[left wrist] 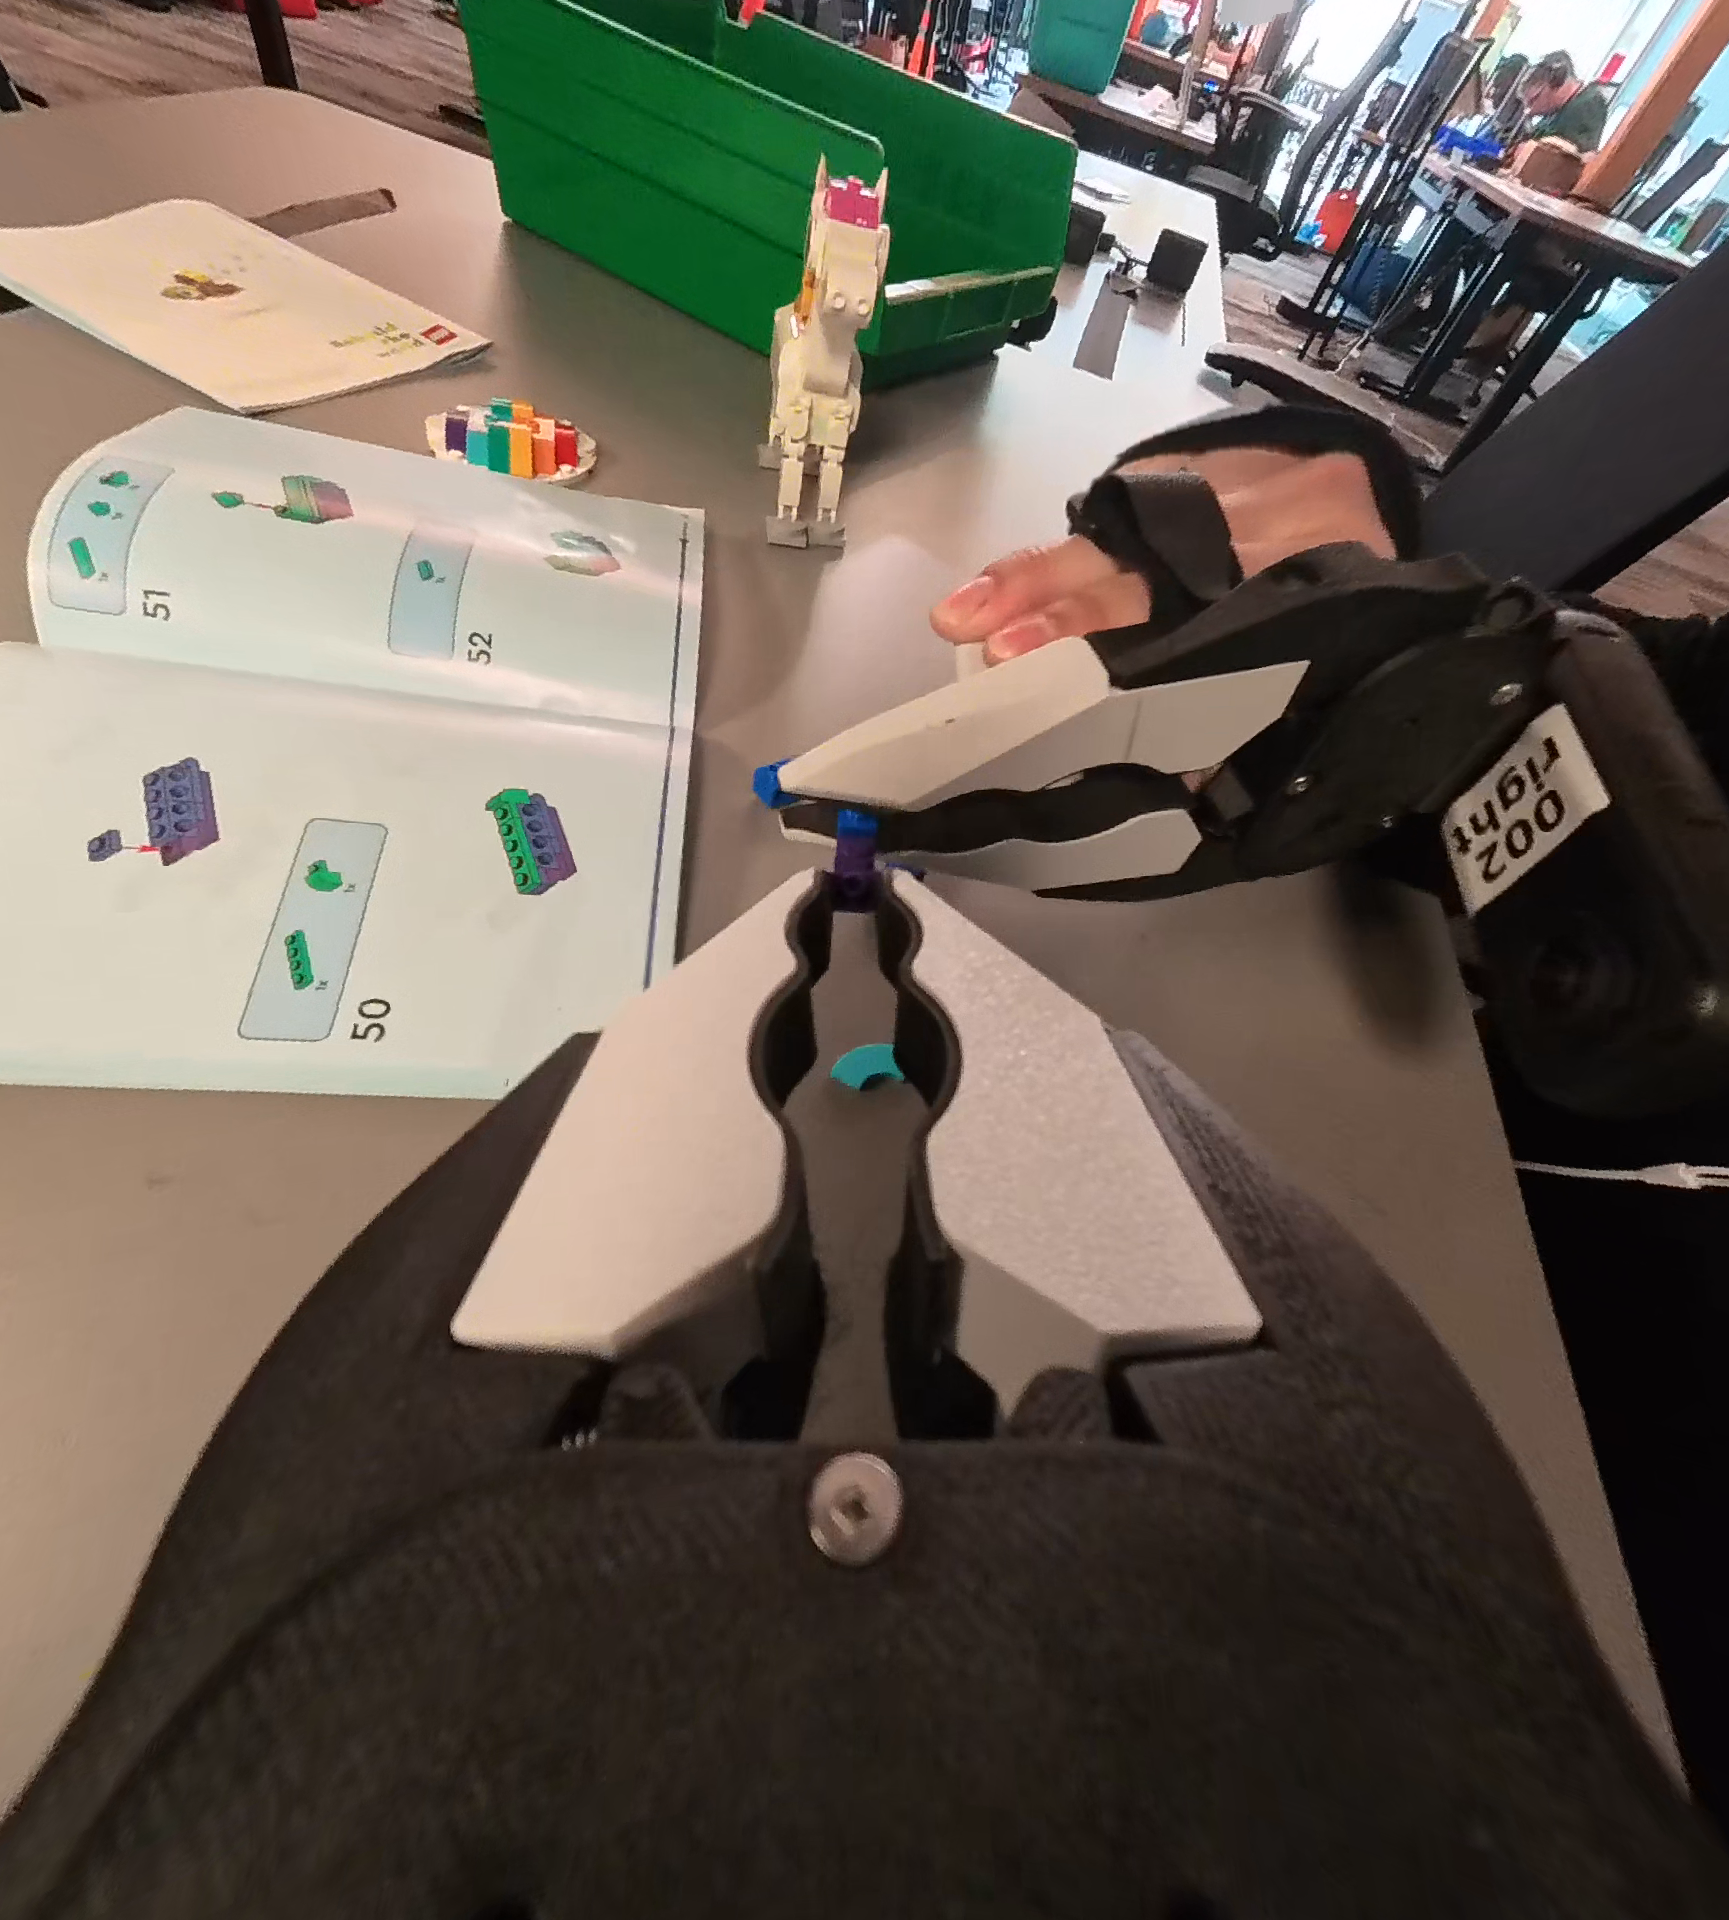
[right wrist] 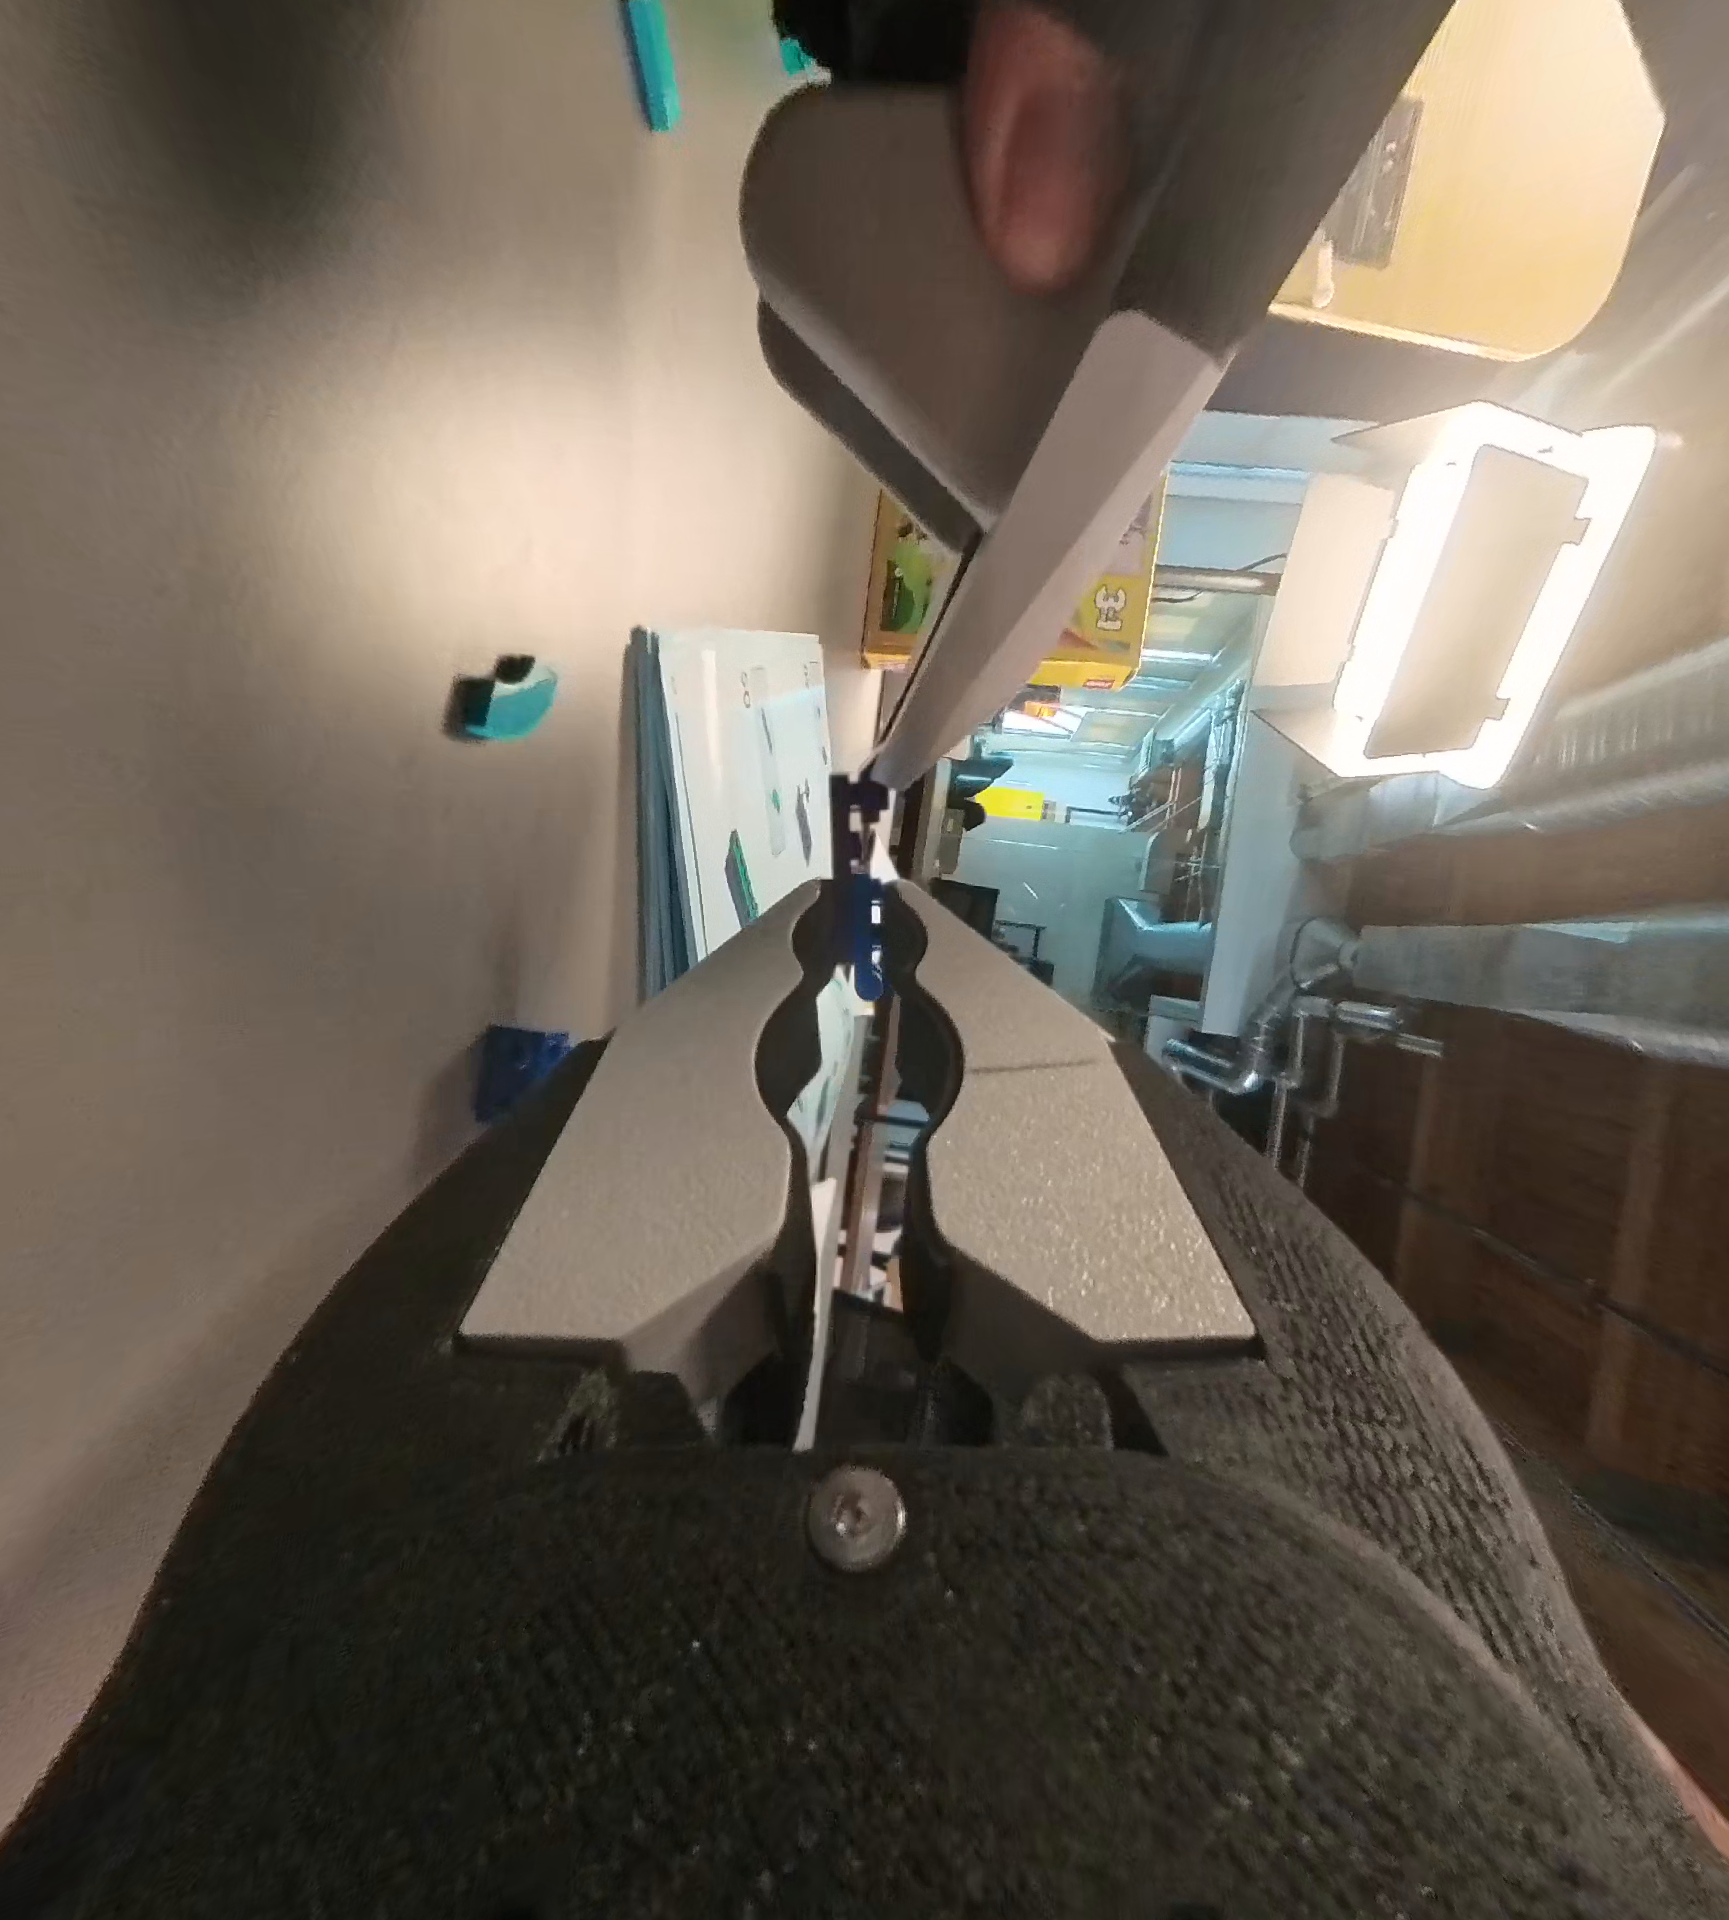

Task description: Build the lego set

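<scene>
My left gripper (left wrist: pixel 852 885) is shut on a small purple piece (left wrist: pixel 852 864) at its fingertips. My right gripper (left wrist: pixel 789 808) comes in from the right and is shut on a blue piece (left wrist: pixel 766 781). The blue piece meets the purple one where the two tips cross. In the right wrist view, my right gripper (right wrist: pixel 860 896) pinches the blue piece (right wrist: pixel 866 940). The left gripper (right wrist: pixel 886 771) reaches down from above with the dark purple piece (right wrist: pixel 860 805) touching the blue one. Both are held above the grey table (left wrist: pixel 216 1299).
An open instruction booklet (left wrist: pixel 320 748) lies left, a second booklet (left wrist: pixel 205 301) behind it. A white lego animal (left wrist: pixel 824 353) stands by a green bin (left wrist: pixel 694 177). A colourful small build (left wrist: pixel 512 436), a teal curved piece (left wrist: pixel 865 1068) and a blue brick (right wrist: pixel 517 1070) lie on the table. Left and right tips are no more than a few centimetres apart. The white lego animal (left wrist: pixel 824 353) lies around 20 centimeters away from my right fingertips.
</scene>
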A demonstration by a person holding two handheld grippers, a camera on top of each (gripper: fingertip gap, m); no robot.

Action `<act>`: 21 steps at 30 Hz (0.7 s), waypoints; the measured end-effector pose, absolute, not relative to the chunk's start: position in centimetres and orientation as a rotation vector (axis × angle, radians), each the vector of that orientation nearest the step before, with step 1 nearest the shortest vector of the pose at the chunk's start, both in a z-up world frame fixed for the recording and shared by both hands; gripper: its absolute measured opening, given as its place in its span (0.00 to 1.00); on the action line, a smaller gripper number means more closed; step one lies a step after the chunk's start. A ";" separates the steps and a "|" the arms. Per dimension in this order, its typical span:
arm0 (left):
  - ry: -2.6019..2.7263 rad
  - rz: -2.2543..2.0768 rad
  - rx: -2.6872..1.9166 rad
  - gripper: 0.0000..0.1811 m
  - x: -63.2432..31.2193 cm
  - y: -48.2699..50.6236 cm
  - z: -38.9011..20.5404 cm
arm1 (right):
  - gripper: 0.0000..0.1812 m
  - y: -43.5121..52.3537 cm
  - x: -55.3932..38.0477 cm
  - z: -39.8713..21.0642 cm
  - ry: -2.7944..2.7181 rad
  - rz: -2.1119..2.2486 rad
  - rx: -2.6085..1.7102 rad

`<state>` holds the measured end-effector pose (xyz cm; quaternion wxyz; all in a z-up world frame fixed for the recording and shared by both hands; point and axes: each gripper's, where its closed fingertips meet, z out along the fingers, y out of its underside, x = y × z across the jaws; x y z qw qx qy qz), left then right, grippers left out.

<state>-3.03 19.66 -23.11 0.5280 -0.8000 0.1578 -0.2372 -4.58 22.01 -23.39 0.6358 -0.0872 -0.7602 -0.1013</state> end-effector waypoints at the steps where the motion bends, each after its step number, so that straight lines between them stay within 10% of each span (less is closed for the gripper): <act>1: 0.381 -0.561 -1.912 0.04 -3.1 19.7 -23.1 | 0.03 22.0 -4.6 -23.3 -1.732 -0.228 -0.210; 21: 0.503 -0.394 -2.025 0.04 -3.0 19.5 -24.4 | 0.03 22.0 -4.6 -24.0 -1.758 -0.338 -0.145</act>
